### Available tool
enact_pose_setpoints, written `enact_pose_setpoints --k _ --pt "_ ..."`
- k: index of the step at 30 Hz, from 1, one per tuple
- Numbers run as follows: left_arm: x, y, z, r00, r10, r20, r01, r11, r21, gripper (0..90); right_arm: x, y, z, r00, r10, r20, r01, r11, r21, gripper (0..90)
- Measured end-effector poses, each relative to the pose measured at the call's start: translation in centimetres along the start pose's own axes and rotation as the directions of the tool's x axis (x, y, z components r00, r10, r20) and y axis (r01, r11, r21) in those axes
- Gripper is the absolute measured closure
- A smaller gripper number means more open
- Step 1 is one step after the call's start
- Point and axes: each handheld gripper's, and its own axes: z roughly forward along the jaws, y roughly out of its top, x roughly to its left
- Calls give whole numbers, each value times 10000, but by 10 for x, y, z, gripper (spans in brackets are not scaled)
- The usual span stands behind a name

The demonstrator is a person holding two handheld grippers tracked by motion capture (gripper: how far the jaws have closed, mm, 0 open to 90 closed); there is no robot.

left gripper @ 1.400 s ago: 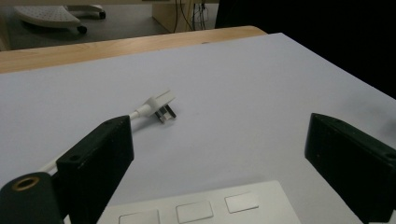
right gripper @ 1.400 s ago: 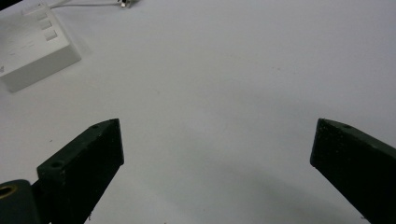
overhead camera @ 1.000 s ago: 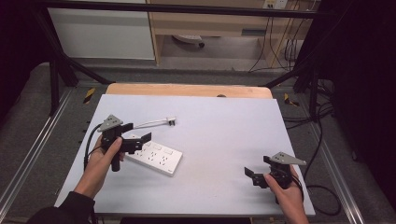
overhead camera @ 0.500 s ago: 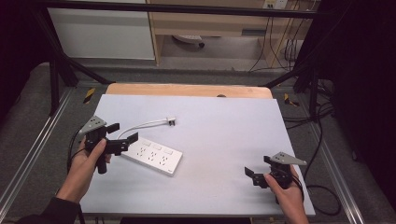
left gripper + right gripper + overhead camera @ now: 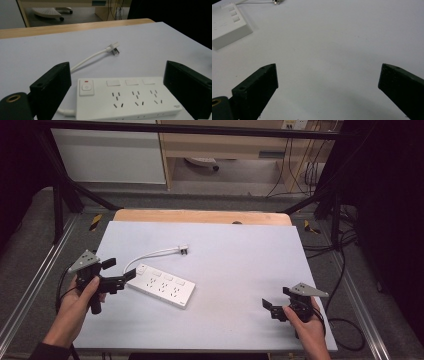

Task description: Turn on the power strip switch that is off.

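While the high view takes in the whole white table (image 5: 225, 255), it alone shows both hands at once: the left gripper (image 5: 119, 274) sits at about eight o'clock on the table, its jaws spread wide and holding nothing, with one jaw tip just beside the near-left end of the power strip (image 5: 162, 286). That strip lies at a slant left of centre, and its cord (image 5: 150, 255) curls up to a plug (image 5: 183, 250) lying toward eleven o'clock. The right gripper (image 5: 276, 301) rests at five o'clock near the front edge, well apart from the strip, with bare table all the way between them. A wooden edge (image 5: 200, 216) shows past the table's far side at twelve o'clock.

From the left gripper view come details too small to read from above: the strip's switch (image 5: 86, 87) with a red mark above it, and three sets of socket slots. Both jaws stand far apart with the strip (image 5: 125, 96) between and beyond them; its near edge is cut off at six o'clock. The plug (image 5: 113, 48) lies at twelve o'clock on open table.

Seen from the right gripper view, the jaws are wide apart over bare table (image 5: 332, 50), gripping nothing. One end of the strip (image 5: 228, 27) shows at ten o'clock, cut off by the frame.
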Motion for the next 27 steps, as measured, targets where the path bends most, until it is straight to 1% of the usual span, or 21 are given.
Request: enact_pose_setpoints --k 6,10,11,13,16,19,22,24,27 --pt "14 -20 -13 9993 -187 -324 185 9998 -55 80 0 0 0 10000 10 24 -10 10000 21 31" --pt "20 -39 -18 9986 -284 -446 284 9996 -1 80 -1 0 0 10000 -3 51 3 10000 17 31" --pt "22 -44 -19 9980 -358 -527 358 9994 -20 82 -1 0 0 10000 18 58 -18 10000 24 31" --pt "23 -54 -19 9972 -382 -648 388 9992 83 88 -1 0 1 10000 15 66 -16 10000 37 31" --pt "22 -69 -15 9970 -376 -678 396 9988 278 91 -1 0 1 10000 -6 93 5 10000 44 31" --pt "18 -82 -11 9979 -307 -575 342 9975 615 92 -2 -1 1 9999 11 148 -12 10000 78 31" --pt "11 -89 -10 9987 -98 -501 142 9961 873 94 -3 -1 1 9997 40 230 -43 9999 110 29" --pt "5 -93 -9 9991 173 -376 -128 9930 1175 94 -3 -2 2 9996 9 295 -15 9998 183 29" --pt "-4 -98 -8 9991 375 -198 -342 9886 1468 91 -4 -3 5 9985 -77 547 47 9985 552 29"
